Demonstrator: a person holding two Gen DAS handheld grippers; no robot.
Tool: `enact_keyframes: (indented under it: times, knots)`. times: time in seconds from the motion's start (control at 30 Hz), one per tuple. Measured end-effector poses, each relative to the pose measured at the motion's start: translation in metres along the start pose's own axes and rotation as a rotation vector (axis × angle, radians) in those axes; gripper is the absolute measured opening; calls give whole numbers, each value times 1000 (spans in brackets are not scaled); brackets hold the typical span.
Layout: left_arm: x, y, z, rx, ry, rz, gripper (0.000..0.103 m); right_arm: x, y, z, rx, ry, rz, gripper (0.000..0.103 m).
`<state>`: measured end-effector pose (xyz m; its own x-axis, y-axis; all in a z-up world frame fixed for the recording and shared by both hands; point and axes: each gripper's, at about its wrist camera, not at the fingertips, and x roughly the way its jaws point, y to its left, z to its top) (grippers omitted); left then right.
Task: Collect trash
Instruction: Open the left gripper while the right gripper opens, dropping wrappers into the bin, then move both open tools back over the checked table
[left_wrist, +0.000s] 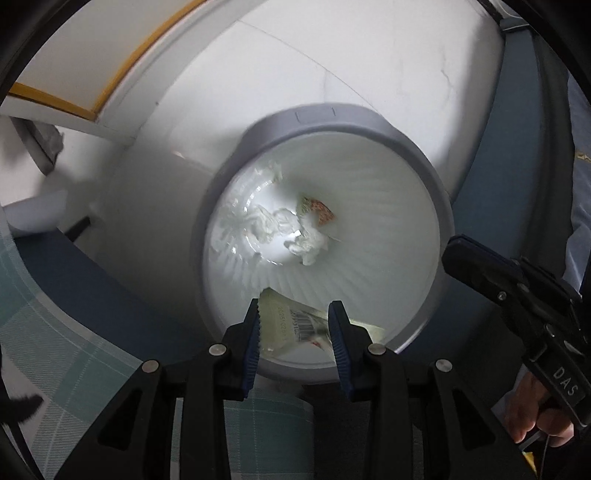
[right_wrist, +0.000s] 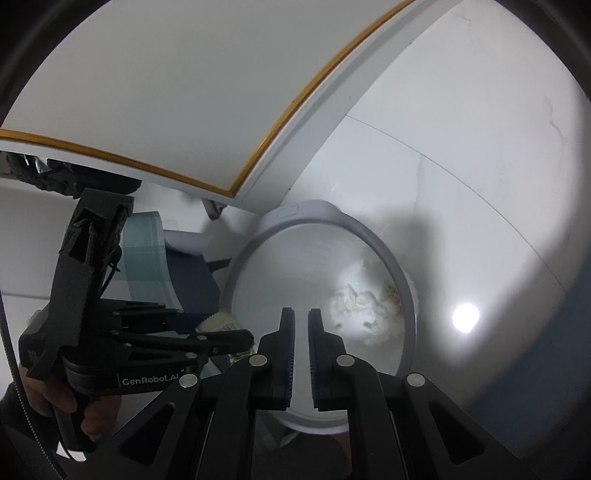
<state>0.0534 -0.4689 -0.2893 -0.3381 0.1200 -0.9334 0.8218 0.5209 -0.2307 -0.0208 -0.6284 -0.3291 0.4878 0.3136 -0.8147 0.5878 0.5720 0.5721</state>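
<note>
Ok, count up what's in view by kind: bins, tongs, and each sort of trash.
Bin: 1
Tongs: 2 (left tongs, right tongs)
Barcode packet, held in the left tongs: 1
Orange printed wrapper in the bin: 1
White tissue wads in the bin: 3, as far as the clumps can be told apart
Total: 8

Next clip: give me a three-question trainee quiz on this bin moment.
1. True or false: the left tongs hold a wrapper over the bin.
2. What already lies at the bottom of the bin? A) bottles B) crumpled tissues C) nothing
3. Fill in: the right tongs hold ____.

Key: 1 true; 2 B; 3 nothing, they are nearly shut and empty.
</note>
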Motion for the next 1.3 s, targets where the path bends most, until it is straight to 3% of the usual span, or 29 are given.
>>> enact_keyframes:
  times: [0.03, 0.1, 0.17, 0.27, 0.33, 0.43, 0.57, 0.77, 0.9, 1.0, 1.23, 1.3]
  knots:
    - [0, -1, 0, 4, -4, -2, 31, -1, 0, 0, 1, -3, -2, 9]
    - [-2, -2, -1, 1, -10, 5, 45, -5, -1, 0, 0, -16, -9, 9]
    - [-4, 1, -1, -15, -20, -1, 50, -14, -4, -1, 2, -31, -22, 9]
    - [-16, -1, -4, -11, -52, -3, 50, -28, -7, -3, 11, -46, -38, 13]
    - [-26, -1, -6, -11, -82, -4, 50, -37, -7, -4, 14, -63, -42, 23]
    - [-52, 2, -13, -34, -167, 52, 52, -52, -5, -6, 12, -96, -43, 29]
    - [-96, 15, -31, -93, -312, 57, 52, -69, 10, -4, -9, -141, -37, 38]
    - [-173, 26, -84, -162, -600, 184, 61, -119, 54, 2, -100, -261, -7, 54]
    - [-209, 34, -130, -227, -746, 219, 67, -154, 89, -1, -177, -341, 22, 62]
    - [-229, 42, -167, -272, -828, 228, 78, -175, 123, -9, -249, -391, 53, 68]
    - [-254, 66, -234, -354, -967, 278, 79, -219, 215, -51, -461, -507, 161, 79]
    - [-264, 75, -259, -402, -1029, 299, 85, -226, 242, -65, -502, -529, 180, 82]
